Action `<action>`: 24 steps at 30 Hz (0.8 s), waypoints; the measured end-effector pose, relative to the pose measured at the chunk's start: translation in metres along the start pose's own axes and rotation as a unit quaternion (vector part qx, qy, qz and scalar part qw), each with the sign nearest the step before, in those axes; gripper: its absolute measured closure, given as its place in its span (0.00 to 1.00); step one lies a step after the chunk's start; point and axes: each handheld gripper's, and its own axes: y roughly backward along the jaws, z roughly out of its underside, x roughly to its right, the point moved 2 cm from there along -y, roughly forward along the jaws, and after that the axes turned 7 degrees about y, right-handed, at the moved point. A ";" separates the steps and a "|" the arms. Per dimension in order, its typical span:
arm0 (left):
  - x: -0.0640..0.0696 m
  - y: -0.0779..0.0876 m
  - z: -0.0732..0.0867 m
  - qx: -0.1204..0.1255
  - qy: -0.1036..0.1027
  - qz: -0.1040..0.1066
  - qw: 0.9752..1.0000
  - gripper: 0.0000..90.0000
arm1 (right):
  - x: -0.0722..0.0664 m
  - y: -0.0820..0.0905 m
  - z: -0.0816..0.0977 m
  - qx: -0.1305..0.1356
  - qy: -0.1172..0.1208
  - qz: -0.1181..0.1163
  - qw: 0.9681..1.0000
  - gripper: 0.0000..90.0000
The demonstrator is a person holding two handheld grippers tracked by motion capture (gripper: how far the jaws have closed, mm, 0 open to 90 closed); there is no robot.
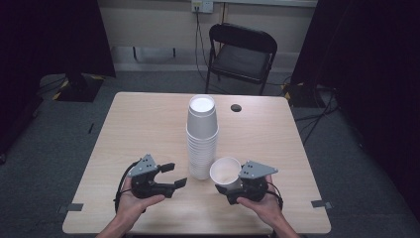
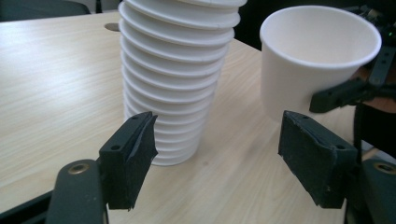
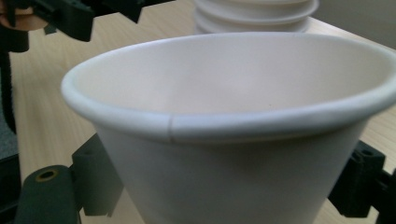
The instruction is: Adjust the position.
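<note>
Right gripper (image 1: 229,187) has its jaws clamped on the sides of a single white paper cup (image 1: 225,171), mouth up and tipped a bit toward the camera, sitting lower middle of the high view, just right of the tall cup stack (image 1: 202,136). Left gripper (image 1: 175,174) is spread wide with nothing between the pads; in the left gripper view the bottom of the stack sits just past the gap, slightly left of centre, not touching either pad.

What I'd worry about from here: that stack is tall and looks like it leans a little, so a nudge from the held cup's rim or from a jaw tip could topple it across the table (image 1: 143,124). Paper cups also squash easily, so too hard a squeeze by the right gripper might dent the wall or pop the cup out sideways. And with the loose cup so close to the stack, swinging it left without lifting could clip the lower rims.

Pose-wise, both hands come in from the bottom edge, palms cradling the grippers from below. Left one points up and right toward the stack base, roughly level. Right one points up and left, angled in toward the stack too.
</note>
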 end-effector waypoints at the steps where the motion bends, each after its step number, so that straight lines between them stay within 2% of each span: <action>1: -0.001 0.001 0.000 0.001 -0.005 -0.008 1.000 0.30 | 0.002 0.000 0.000 0.000 -0.002 0.002 1.000 0.17; 6: -0.003 0.004 0.009 -0.011 -0.016 -0.022 1.000 0.27 | 0.014 0.002 -0.001 0.009 -0.019 0.016 1.000 0.17; 11: -0.011 0.003 0.018 -0.017 -0.003 -0.040 0.999 0.20 | 0.027 0.001 -0.002 0.014 -0.033 0.029 0.999 0.17; 14: -0.014 0.003 0.021 -0.016 0.002 -0.043 0.999 0.19 | 0.036 0.001 -0.002 0.015 -0.043 0.039 0.998 0.17; 16: -0.016 0.004 0.022 -0.016 -0.004 -0.043 0.999 0.17 | 0.043 0.000 -0.002 0.019 -0.055 0.053 0.997 0.17; 18: -0.017 0.006 0.023 -0.011 -0.004 -0.054 0.998 0.17 | 0.051 -0.001 -0.001 0.018 -0.068 0.063 0.996 0.17; 21: -0.020 0.009 0.024 -0.012 -0.011 -0.054 0.998 0.17 | 0.059 -0.002 0.000 0.020 -0.077 0.074 0.994 0.17; 24: -0.021 0.010 0.024 -0.007 -0.002 -0.058 0.998 0.17 | 0.067 -0.002 -0.001 0.026 -0.087 0.082 0.992 0.17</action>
